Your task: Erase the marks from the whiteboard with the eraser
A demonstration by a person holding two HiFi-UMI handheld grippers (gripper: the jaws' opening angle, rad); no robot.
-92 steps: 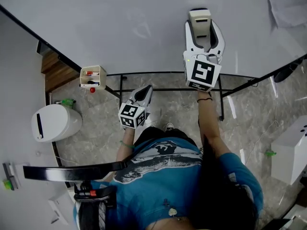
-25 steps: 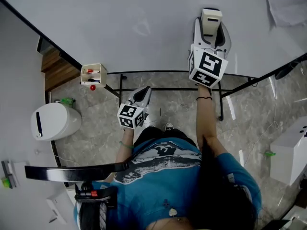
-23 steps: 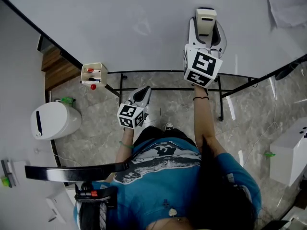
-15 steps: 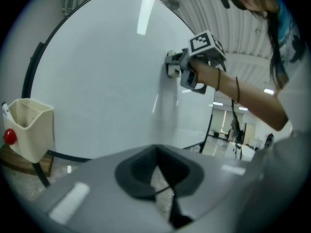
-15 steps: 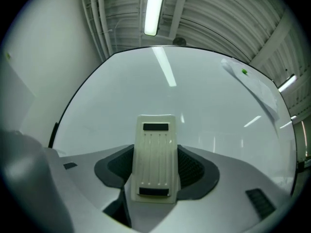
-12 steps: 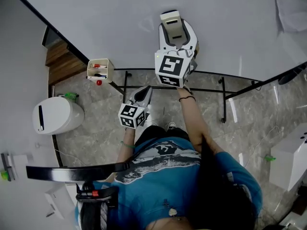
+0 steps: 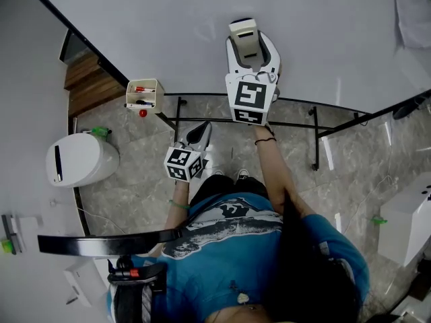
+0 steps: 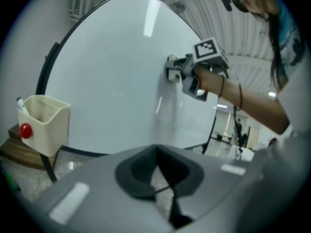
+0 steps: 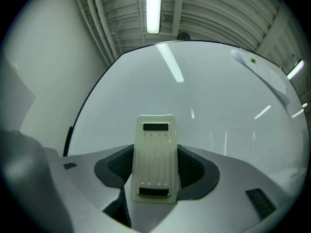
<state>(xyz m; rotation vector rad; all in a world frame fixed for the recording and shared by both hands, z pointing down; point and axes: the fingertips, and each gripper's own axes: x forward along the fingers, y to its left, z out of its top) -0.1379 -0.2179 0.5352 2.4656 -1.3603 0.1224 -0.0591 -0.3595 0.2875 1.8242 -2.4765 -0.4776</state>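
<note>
The eraser (image 7: 243,29) rests against the whiteboard (image 7: 168,19), pen holder (image 7: 144,94) at its left.

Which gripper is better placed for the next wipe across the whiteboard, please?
The right gripper: it is shut on the eraser, held up at the whiteboard. The left gripper is shut, empty and low, away from the board.

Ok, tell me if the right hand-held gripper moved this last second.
Yes. The right hand-held gripper, with the eraser, slid left along the whiteboard, toward the marker holder.
</note>
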